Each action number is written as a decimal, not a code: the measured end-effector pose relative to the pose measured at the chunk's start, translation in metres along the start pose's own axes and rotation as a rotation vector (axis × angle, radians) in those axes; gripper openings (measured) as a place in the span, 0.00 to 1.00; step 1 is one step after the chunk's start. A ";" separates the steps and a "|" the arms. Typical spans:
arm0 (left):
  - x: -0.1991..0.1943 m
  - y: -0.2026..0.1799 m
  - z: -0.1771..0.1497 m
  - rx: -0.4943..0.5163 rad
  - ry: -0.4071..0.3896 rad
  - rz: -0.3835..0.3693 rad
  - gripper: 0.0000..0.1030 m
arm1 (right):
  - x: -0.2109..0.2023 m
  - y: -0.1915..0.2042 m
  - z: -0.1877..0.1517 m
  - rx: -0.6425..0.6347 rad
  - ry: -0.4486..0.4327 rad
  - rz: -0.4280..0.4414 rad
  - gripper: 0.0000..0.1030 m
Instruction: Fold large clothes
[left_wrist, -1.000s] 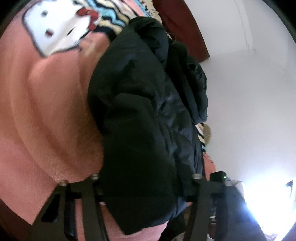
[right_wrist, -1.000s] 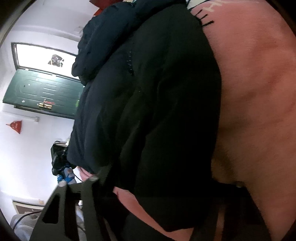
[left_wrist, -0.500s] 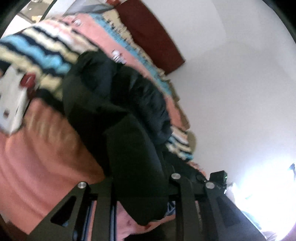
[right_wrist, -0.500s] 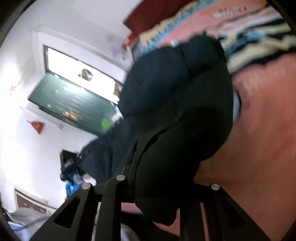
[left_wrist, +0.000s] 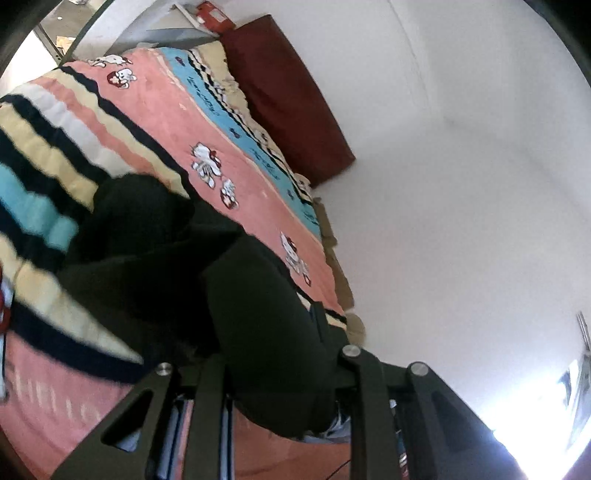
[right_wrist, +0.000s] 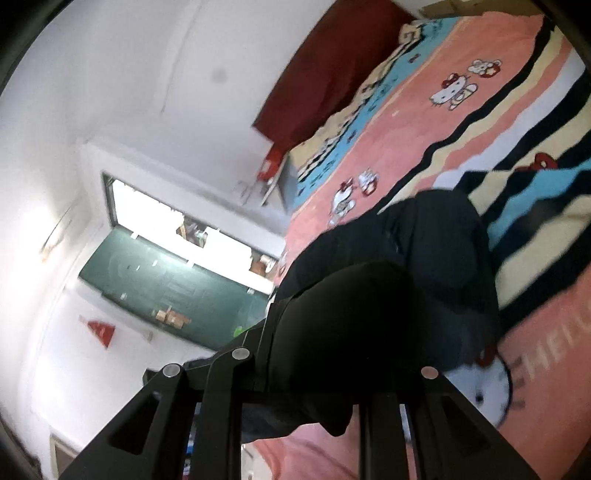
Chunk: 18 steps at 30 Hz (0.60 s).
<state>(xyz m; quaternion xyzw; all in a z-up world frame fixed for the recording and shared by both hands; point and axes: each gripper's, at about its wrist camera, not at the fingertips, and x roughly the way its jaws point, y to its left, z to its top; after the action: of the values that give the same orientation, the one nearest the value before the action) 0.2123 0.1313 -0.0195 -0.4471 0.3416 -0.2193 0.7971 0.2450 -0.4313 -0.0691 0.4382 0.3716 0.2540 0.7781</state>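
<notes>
A large black padded jacket (left_wrist: 173, 266) lies on a pink, blue and cream striped cartoon-cat blanket (left_wrist: 192, 122) on a bed. My left gripper (left_wrist: 280, 354) is shut on one edge of the jacket, which bulges between and over its fingers. In the right wrist view the same jacket (right_wrist: 436, 251) trails away over the blanket (right_wrist: 461, 122). My right gripper (right_wrist: 328, 350) is shut on another edge of it. The fingertips of both are hidden by the cloth.
A dark red headboard (left_wrist: 288, 96) stands at the far end of the bed against a white wall (left_wrist: 461, 184). In the right wrist view a green door (right_wrist: 177, 288) with a bright window above it is at the left.
Both grippers have closed on the jacket and lifted and tilted away from the bed. The jacket filled the views a second ago; now much more blanket, headboard and wall show.
</notes>
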 end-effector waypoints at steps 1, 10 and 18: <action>0.003 -0.002 0.006 0.004 -0.002 0.009 0.18 | 0.005 -0.001 0.008 0.014 -0.011 -0.009 0.19; 0.119 0.030 0.099 0.009 0.026 0.190 0.24 | 0.102 -0.032 0.083 0.141 -0.059 -0.164 0.22; 0.217 0.111 0.121 -0.038 0.098 0.360 0.27 | 0.186 -0.092 0.120 0.217 0.003 -0.268 0.22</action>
<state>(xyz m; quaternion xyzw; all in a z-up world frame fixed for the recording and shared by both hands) 0.4527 0.1131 -0.1467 -0.3825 0.4584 -0.0882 0.7974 0.4581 -0.4006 -0.1746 0.4656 0.4531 0.1072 0.7526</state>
